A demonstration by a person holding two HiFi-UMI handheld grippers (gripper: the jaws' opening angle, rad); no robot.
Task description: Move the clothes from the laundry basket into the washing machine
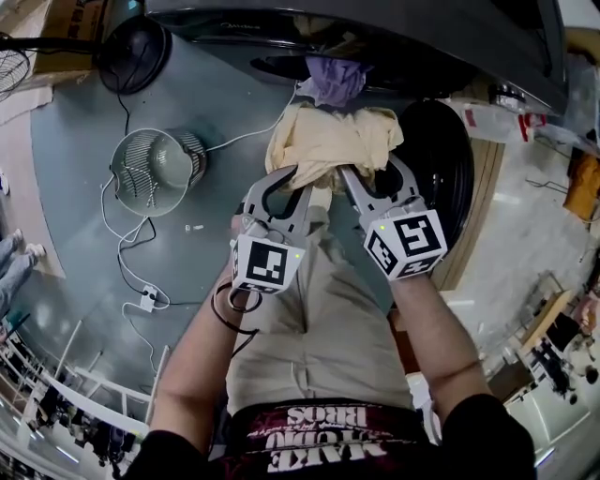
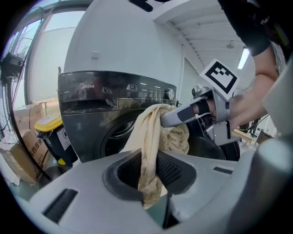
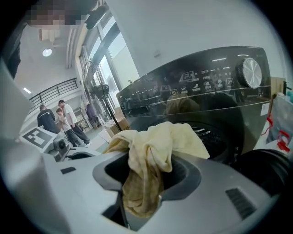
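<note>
Two forearms (image 1: 441,328) reach forward side by side, each hand carrying a gripper tilted down toward the one washer (image 1: 375,28). The left gripper (image 1: 292,180) and right gripper (image 1: 370,178) sit close together, marker cubes facing up, tips about level. Both clamp the same yellow cloth (image 1: 323,141). The left's pads (image 2: 171,170) stand narrow, pinching a thin fold. The right's pads (image 3: 183,176) press on a thicker bunch. The cloth is bunched between the two grippers, in front of the washer's open mouth and just beside its open door (image 1: 441,159). One purple garment (image 1: 333,80) lies at the mouth's rim, apart from both grippers.
</note>
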